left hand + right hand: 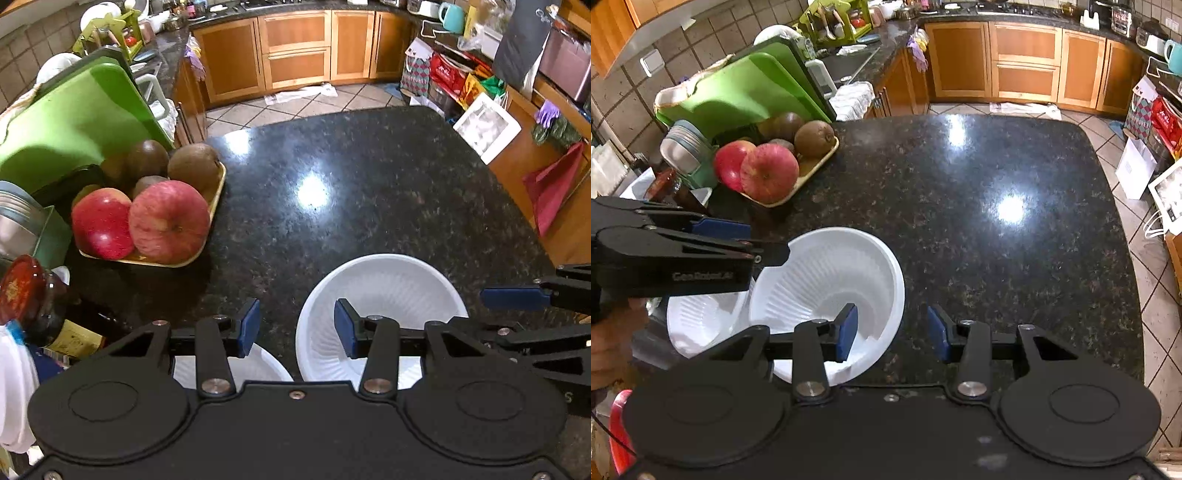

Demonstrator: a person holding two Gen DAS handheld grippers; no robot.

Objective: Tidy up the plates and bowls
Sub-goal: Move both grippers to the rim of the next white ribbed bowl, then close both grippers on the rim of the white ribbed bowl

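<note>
Two white ribbed bowls sit side by side on the dark granite counter (351, 177) near its front edge. The larger bowl (384, 291) (831, 277) is on the right; the smaller bowl (258, 367) (701, 321) is on the left, partly hidden by the tools. My left gripper (297, 326) (746, 240) is open, one finger over the smaller bowl and the other inside the larger bowl. My right gripper (892, 334) (495, 314) is open and straddles the larger bowl's right rim, its left pad (847, 330) inside the bowl without pressing.
A yellow tray (216, 192) of apples and kiwis sits at the left, backed by a green cutting board (74, 122). A red-lidded jar (22, 288) and a metal tin (683, 147) stand nearby. A hand (613, 332) holds the left tool.
</note>
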